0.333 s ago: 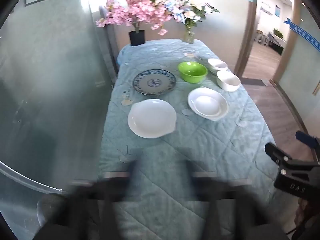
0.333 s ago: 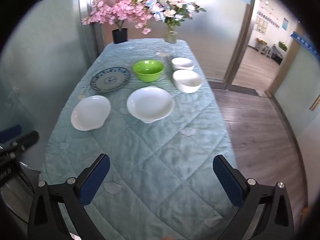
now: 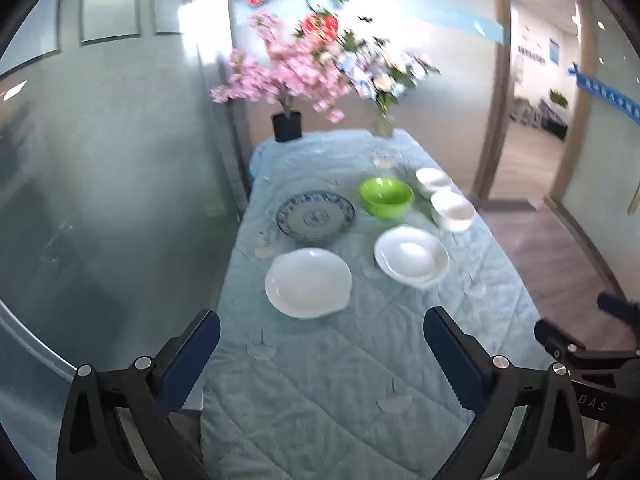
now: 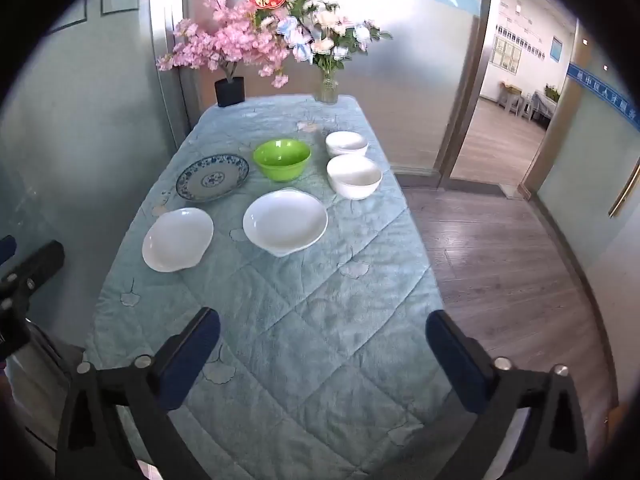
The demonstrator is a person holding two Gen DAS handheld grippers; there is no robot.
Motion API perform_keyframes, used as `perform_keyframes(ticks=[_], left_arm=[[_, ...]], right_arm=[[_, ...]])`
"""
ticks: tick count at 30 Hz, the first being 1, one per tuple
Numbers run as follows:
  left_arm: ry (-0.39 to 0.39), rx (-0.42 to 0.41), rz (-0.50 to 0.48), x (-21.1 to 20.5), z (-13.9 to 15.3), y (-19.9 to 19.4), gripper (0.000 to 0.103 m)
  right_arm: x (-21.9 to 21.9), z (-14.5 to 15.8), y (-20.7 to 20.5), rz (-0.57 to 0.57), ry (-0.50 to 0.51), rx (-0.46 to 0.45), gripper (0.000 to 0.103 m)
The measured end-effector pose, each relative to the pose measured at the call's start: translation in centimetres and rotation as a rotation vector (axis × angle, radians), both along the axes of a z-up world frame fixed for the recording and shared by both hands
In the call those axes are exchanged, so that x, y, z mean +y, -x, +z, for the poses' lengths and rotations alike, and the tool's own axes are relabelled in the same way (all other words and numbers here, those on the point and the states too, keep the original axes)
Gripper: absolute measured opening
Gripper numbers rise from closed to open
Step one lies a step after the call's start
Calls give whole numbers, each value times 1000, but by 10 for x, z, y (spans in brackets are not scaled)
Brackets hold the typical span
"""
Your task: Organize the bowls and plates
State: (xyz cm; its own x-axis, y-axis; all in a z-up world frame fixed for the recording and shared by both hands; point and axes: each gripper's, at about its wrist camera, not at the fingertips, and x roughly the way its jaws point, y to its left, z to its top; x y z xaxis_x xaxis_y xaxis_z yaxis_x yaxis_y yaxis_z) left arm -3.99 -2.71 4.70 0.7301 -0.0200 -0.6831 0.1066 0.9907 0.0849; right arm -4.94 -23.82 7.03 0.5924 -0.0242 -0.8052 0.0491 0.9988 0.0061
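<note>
On the pale blue quilted table (image 4: 312,320) lie two white plates (image 4: 178,239) (image 4: 285,221), a blue patterned plate (image 4: 212,177), a green bowl (image 4: 282,159) and two white bowls (image 4: 354,176) (image 4: 346,143). The left wrist view shows the same set: white plates (image 3: 308,282) (image 3: 411,259), patterned plate (image 3: 315,216), green bowl (image 3: 386,196), white bowls (image 3: 453,209). My left gripper (image 3: 320,356) is open over the near end of the table, nothing between its fingers. My right gripper (image 4: 322,356) is open too, also empty, well short of the dishes.
A black pot of pink blossoms (image 4: 230,90) and a glass vase of flowers (image 4: 327,88) stand at the table's far end. A glass wall (image 3: 100,180) runs along the left side. Wooden floor (image 4: 500,248) and an open doorway lie to the right.
Both cameras have tilted up, so the dishes sit lower in view and more wall shows. The left gripper's fingers, blurred before, are now sharp.
</note>
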Motion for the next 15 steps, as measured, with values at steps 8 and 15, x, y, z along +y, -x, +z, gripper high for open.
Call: perform_keyframes(ticks=[8,15], left_arm=[[40,10,-25,10,10,-7,102],[55,47,8,17,6,-11,102]], right_arm=[[-3,-4,-4,-19,7,43,102],[5,-11,-9,6,-13,70,102]])
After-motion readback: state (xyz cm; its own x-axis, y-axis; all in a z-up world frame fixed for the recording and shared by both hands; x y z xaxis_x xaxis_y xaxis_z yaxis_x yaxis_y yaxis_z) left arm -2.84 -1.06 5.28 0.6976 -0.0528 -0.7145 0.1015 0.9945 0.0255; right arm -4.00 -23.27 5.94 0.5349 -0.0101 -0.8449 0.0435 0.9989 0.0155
